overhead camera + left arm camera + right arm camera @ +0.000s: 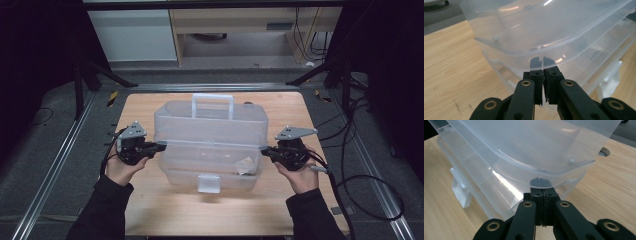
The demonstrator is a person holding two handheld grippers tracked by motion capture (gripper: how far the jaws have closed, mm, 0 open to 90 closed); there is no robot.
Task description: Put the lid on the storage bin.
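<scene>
From the high view, I had a clear, translucent plastic storage box (210, 165) on the pale wooden table (165, 210), its hinged clear lid (210, 122) with a carry handle (213, 102) raised and tipped back. My left gripper (161, 147) met the lid's front edge at one end, my right gripper (264, 149) at the other, with the box body just below both sets of tips. A white front latch (208, 183) hung on the near wall.

In the left gripper view, my jaws stood nearly together, their tips tucked under the lid's curved rim (524, 53); a thin slit remained between them, and I judged them pressed under the edge, not clamped on it.

In the right gripper view, the jaws were clenched flat together, tips behind the translucent rim (524, 168) directly ahead.

My worry was that such smooth plastic gave a shallow hold: if one hand rose faster, I judged the lid could twist, slide off the tips and drop shut, or drag the light box across the table.
</scene>
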